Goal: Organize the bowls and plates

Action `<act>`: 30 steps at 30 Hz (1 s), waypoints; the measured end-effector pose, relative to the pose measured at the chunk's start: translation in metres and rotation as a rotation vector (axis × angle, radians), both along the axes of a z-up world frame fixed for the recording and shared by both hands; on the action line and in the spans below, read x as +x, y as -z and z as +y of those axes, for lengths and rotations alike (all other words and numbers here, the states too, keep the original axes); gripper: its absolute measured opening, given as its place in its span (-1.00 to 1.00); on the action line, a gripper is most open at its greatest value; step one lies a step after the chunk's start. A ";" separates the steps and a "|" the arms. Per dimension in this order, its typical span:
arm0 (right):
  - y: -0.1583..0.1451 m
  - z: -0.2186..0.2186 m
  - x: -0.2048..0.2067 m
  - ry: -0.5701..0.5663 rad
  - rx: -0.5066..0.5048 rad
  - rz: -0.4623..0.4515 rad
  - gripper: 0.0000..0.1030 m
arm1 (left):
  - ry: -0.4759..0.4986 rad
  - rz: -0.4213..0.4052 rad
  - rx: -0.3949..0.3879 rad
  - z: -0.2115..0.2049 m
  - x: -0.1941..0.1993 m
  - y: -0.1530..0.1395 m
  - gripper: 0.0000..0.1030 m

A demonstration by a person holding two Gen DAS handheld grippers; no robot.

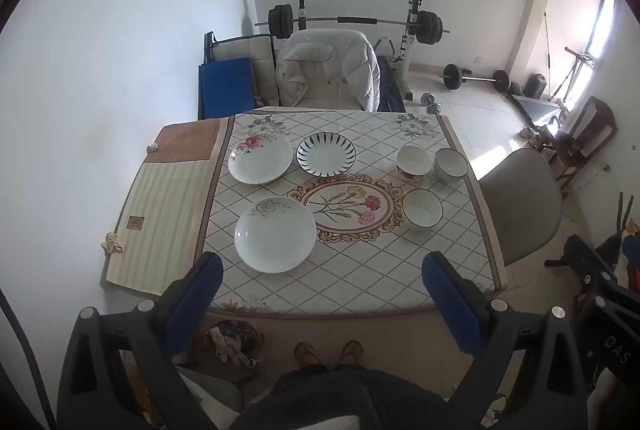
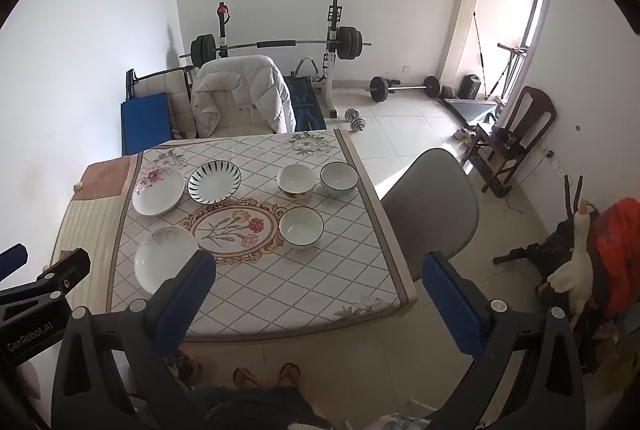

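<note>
Three plates and three bowls lie apart on the patterned table (image 1: 352,282). A white plate with grey flowers (image 1: 275,234) (image 2: 164,256) is nearest. A white plate with pink flowers (image 1: 260,158) (image 2: 158,191) and a plate with dark leaf stripes (image 1: 326,153) (image 2: 215,181) lie behind it. A floral bowl (image 1: 414,160) (image 2: 296,181), a dark-rimmed bowl (image 1: 451,164) (image 2: 339,177) and a nearer white bowl (image 1: 422,209) (image 2: 301,227) stand at the right. My left gripper (image 1: 322,270) and right gripper (image 2: 318,270) are open, empty, high above the table's near edge.
A striped mat (image 1: 160,222) covers the table's left part. A chair with a white jacket (image 1: 328,74) stands behind the table, a grey chair (image 1: 520,206) at its right. A barbell rack (image 1: 356,22) and weights are on the floor behind. The person's feet (image 1: 328,352) are below.
</note>
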State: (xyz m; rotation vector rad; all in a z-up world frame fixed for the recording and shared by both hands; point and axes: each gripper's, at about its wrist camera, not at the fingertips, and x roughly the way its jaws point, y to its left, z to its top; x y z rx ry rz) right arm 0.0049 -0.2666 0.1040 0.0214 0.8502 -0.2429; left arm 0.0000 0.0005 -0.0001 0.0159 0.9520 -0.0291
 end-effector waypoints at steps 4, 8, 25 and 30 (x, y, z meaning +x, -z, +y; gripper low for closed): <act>-0.001 0.000 0.000 0.000 0.002 -0.005 1.00 | 0.007 0.000 0.004 0.000 0.001 0.000 0.97; -0.001 0.001 0.000 -0.002 -0.001 -0.003 1.00 | 0.010 0.001 0.005 0.002 0.004 0.000 0.97; -0.002 0.005 0.001 -0.009 0.003 -0.004 1.00 | 0.001 -0.014 0.014 0.000 0.005 -0.005 0.97; -0.004 0.005 0.000 -0.009 0.002 -0.005 1.00 | 0.001 -0.018 0.014 0.005 0.007 -0.011 0.97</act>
